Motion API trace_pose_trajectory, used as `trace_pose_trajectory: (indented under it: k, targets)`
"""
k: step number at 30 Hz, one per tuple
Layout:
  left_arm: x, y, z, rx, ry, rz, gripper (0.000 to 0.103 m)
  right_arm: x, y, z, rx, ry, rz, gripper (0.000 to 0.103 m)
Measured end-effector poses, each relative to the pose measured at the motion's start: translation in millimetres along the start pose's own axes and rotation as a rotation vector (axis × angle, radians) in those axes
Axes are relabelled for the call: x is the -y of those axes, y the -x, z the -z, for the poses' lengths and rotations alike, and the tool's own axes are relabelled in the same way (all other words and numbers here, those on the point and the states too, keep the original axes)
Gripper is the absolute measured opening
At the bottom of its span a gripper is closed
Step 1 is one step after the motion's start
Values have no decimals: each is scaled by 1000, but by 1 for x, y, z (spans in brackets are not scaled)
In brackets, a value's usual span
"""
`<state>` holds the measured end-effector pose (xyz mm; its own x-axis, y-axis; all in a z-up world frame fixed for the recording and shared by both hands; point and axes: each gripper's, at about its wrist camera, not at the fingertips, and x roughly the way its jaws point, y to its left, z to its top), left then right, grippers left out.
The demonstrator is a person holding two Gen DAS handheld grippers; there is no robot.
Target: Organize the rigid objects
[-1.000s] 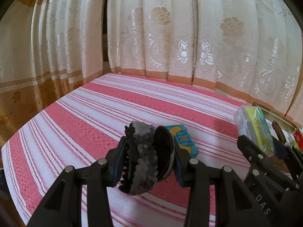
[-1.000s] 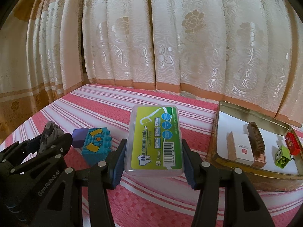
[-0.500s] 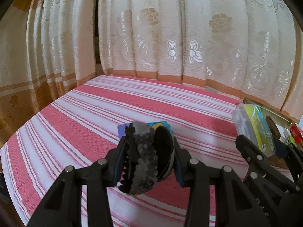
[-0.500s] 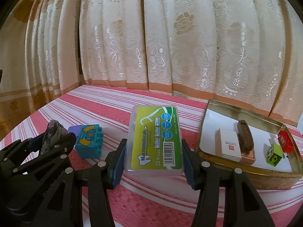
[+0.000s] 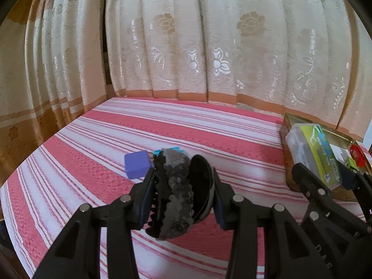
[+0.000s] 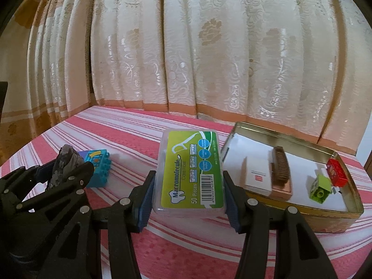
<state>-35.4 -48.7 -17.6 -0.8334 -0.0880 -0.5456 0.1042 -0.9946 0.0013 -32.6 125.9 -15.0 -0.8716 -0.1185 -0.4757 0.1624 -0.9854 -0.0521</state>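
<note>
My left gripper is shut on a black hair claw clip with grey beads, held above the striped cloth. My right gripper is shut on a clear dental floss pick box with a green label; it also shows in the left wrist view. A gold metal tin stands to the right and holds a white box, a brown comb, a green brick and a red brick. A teal brick and a purple block lie on the cloth.
The table has a red and white striped cloth. Cream lace curtains hang close behind it. The left gripper shows at the lower left of the right wrist view.
Both grippers have moved to the right with their loads. The tin now sits closer and more central in the right view, and the purple block has come into the left view.
</note>
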Motion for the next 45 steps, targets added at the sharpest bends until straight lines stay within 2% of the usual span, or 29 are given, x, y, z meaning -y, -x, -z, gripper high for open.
trace_pose_trajectory:
  k: [20, 45]
  targets:
    - [60, 7, 3, 10, -76, 68, 43, 60, 17, 9, 21, -37, 93, 56]
    - [144, 15, 0, 51, -195, 188, 43, 138, 32, 13, 29, -84, 218, 56]
